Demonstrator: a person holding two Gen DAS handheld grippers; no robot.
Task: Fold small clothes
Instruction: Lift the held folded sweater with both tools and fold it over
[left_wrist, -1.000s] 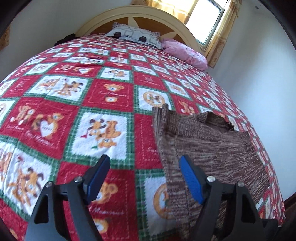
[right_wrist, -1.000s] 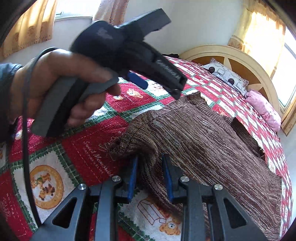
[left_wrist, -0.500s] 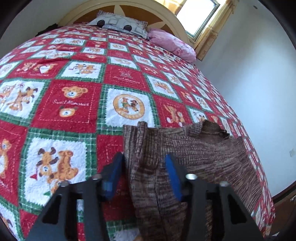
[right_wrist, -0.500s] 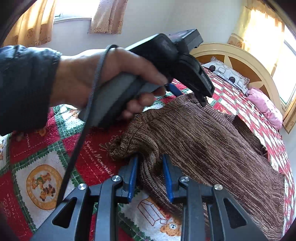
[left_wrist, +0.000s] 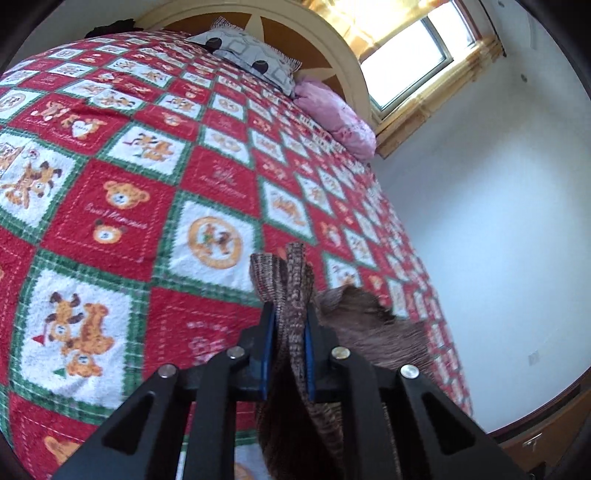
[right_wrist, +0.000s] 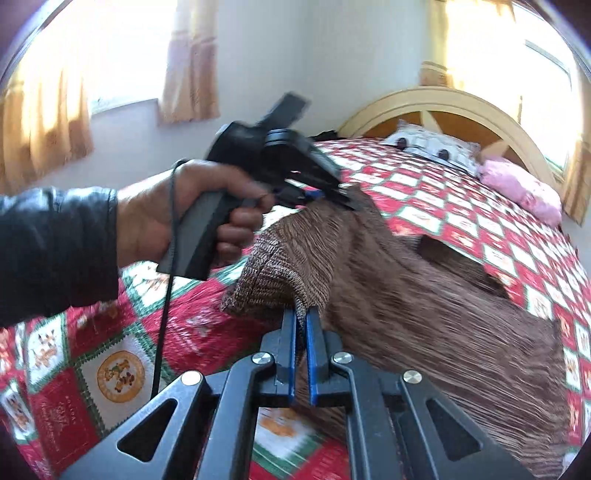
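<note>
Right wrist view alone shows person's left hand (right_wrist: 173, 218), dark sleeve, cable, whole spread of brown knit sweater (right_wrist: 424, 306) across red teddy-bear quilt (right_wrist: 461, 206). Left wrist view shows only bunched sweater edge, plus window.

Left gripper (left_wrist: 289, 325) — jaws just closed, now pinching upright fold of sweater edge. Right gripper (right_wrist: 301, 325) — jaws just closed, nearly together, clamping sweater's near corner, lifted off quilt.

Sweater's far hem cut off at frame edge; right view motion-blurred. Patterned pillow (left_wrist: 251, 55) and pink pillow (left_wrist: 336, 118) at headboard.
</note>
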